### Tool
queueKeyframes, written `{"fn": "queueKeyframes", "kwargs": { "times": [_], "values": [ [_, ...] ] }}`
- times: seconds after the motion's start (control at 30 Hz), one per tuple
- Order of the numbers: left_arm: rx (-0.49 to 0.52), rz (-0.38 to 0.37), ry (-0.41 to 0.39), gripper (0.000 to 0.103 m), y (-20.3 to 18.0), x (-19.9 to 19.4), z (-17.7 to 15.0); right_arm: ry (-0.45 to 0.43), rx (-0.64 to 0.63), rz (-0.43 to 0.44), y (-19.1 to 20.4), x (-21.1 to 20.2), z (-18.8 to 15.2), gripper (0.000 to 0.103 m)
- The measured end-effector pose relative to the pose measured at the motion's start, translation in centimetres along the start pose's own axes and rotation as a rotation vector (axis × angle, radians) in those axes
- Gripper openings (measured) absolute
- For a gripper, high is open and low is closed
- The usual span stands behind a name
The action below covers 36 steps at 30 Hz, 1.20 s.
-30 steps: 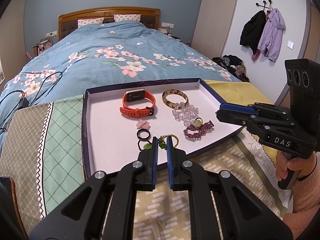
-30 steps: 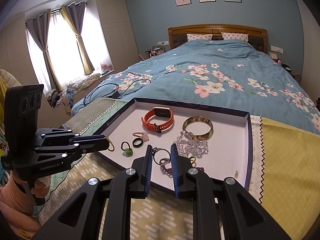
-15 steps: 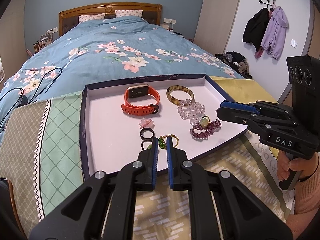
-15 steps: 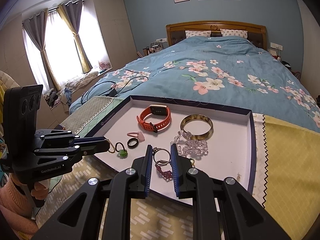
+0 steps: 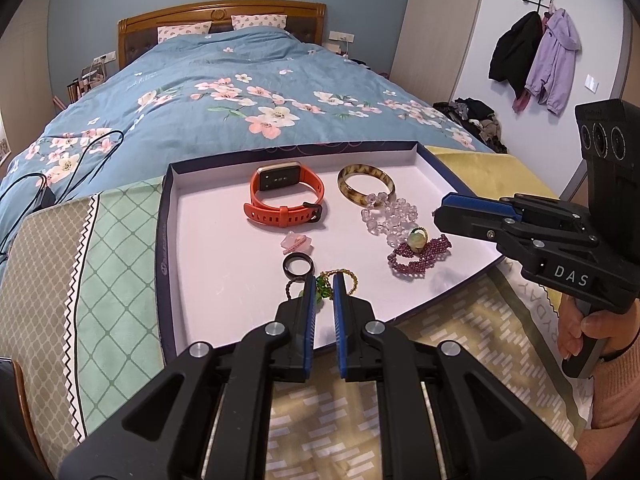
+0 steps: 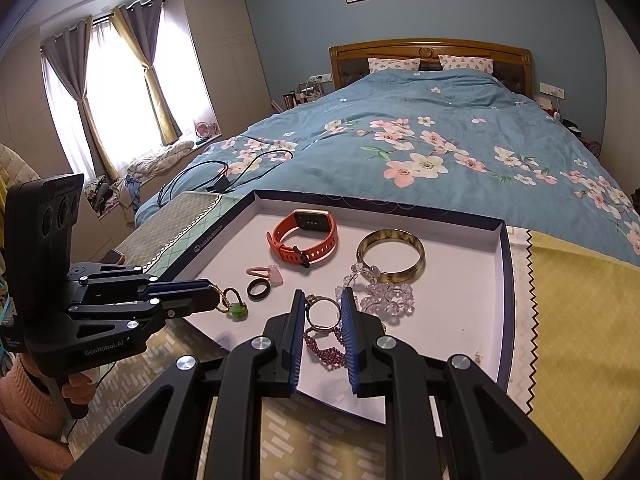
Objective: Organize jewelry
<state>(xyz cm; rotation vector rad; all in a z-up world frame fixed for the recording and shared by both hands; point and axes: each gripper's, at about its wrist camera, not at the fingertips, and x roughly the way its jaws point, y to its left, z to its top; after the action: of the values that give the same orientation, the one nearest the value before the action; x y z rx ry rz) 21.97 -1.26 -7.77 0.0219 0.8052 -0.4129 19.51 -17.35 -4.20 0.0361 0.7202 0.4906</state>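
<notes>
Black tool (image 5: pixel 322 280), blue pads, silver screws, peach sleeve (image 6: pixel 24 404)

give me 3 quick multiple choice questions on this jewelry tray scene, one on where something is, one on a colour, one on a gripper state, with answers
1. Where does the black ring lie?
A. inside the tray, near its front edge
B. on the bedspread
C. on the yellow cloth

2. What colour is the watch strap?
A. blue
B. orange-red
C. white

3. What is the right gripper doing?
A. standing wide open over the bangle
B. shut on a silver ring
C. shut on the watch

Answers:
1. A, the black ring rests on the tray floor beside the pink clip.
2. B, the strap is orange-red in both views.
3. B, the silver ring sits pinched between its blue pads, above the purple bead bracelet.
</notes>
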Motion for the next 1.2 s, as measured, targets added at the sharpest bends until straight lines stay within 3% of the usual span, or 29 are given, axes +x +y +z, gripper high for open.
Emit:
{"fn": "queueKeyframes", "kwargs": {
  "times": [1.2],
  "values": [
    [-0.003, 0.007, 0.019, 0.009, 0.4, 1.0, -0.1, 0.022, 0.016, -0.017, -0.7, 1.2, 0.1, 0.016]
  ]
}}
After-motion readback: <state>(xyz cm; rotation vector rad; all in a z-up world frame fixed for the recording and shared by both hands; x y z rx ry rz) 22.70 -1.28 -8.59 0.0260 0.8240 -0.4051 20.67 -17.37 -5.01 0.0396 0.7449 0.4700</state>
